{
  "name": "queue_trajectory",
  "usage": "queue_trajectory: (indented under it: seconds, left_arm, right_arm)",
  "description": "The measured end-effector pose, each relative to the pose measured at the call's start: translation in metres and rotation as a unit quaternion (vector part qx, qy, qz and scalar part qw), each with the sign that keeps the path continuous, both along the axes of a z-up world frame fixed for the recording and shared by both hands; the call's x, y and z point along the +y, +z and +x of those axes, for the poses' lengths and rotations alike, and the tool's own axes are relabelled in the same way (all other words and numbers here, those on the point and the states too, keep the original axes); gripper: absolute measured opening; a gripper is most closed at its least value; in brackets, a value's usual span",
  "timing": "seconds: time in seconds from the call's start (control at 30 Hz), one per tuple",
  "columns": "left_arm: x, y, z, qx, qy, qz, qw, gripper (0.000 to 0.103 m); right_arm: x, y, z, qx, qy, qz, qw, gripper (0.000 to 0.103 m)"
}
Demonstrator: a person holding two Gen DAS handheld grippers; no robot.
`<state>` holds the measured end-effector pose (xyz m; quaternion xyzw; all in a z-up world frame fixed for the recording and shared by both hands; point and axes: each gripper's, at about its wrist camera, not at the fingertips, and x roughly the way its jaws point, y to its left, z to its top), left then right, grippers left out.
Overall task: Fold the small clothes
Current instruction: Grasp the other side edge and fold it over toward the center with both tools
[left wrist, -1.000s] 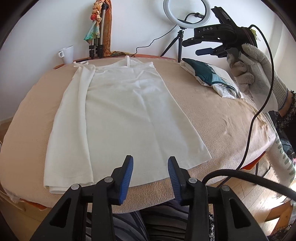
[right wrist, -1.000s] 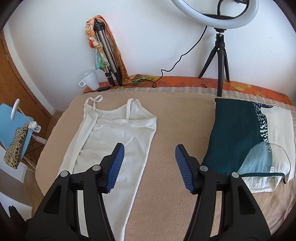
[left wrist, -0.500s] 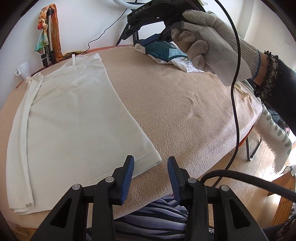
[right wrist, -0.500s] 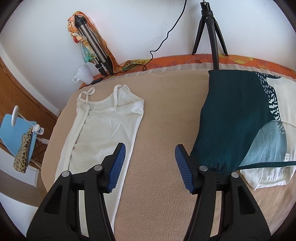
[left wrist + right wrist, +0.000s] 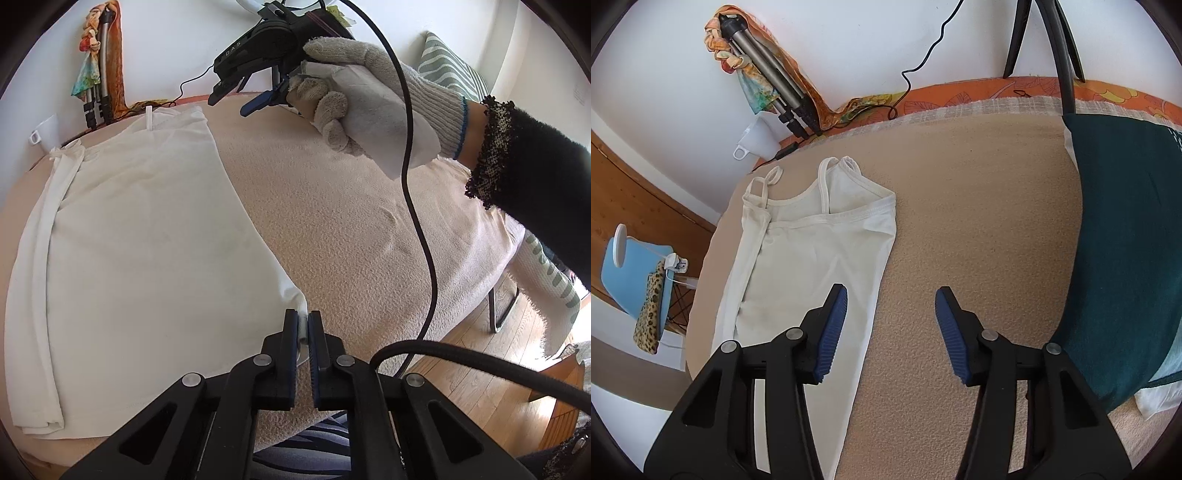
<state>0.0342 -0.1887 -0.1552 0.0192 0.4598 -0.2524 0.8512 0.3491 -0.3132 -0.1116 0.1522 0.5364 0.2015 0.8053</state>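
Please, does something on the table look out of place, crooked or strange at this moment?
Nothing looks damaged or spilled. The white camisole lies flat on the beige cover, but its left edge is folded inward while the right side is not. The left gripper pinches its lower right corner; the right gripper is closing on nothing.

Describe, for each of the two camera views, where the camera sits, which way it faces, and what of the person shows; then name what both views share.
Left wrist: sits behind the left gripper, looking down at the white camisole's bottom corner, pinched in its jaws; the gloved right hand shows.
Right wrist: sits behind the right gripper, whose empty jaws are closing, facing the camisole's straps and a teal folded garment; no body shows.
Shared: camisole, beige cover, folded tripod, white mug.
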Motion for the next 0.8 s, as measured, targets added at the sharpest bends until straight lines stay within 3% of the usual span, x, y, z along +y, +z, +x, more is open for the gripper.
queue_trajectory:
  seconds: [0.13, 0.3, 0.47, 0.53, 0.8]
  left_arm:
    - [0.006, 0.005, 0.0, 0.001, 0.005, -0.013, 0.9999, 0.002]
    - [0.013, 0.011, -0.001, 0.002, 0.013, -0.027, 0.9995, 0.002]
    - [0.02, 0.015, -0.002, 0.0, 0.02, -0.038, 0.9991, 0.002]
    - [0.024, 0.016, -0.003, -0.001, 0.023, -0.042, 0.9988, 0.002]
    - [0.055, 0.024, -0.006, -0.006, 0.047, -0.07, 0.9964, 0.002]
  right_arm:
    - [0.016, -0.013, 0.018, 0.013, -0.001, 0.005, 1.0, 0.043]
    - [0.027, -0.024, 0.037, 0.024, -0.016, 0.0, 1.0, 0.04]
    - [0.036, -0.029, 0.05, 0.03, -0.028, 0.002, 0.999, 0.024]
    - [0.039, -0.031, 0.053, 0.036, -0.029, 0.007, 0.999, 0.009]
    - [0.058, -0.006, 0.053, 0.012, -0.026, 0.002, 1.0, 0.003]
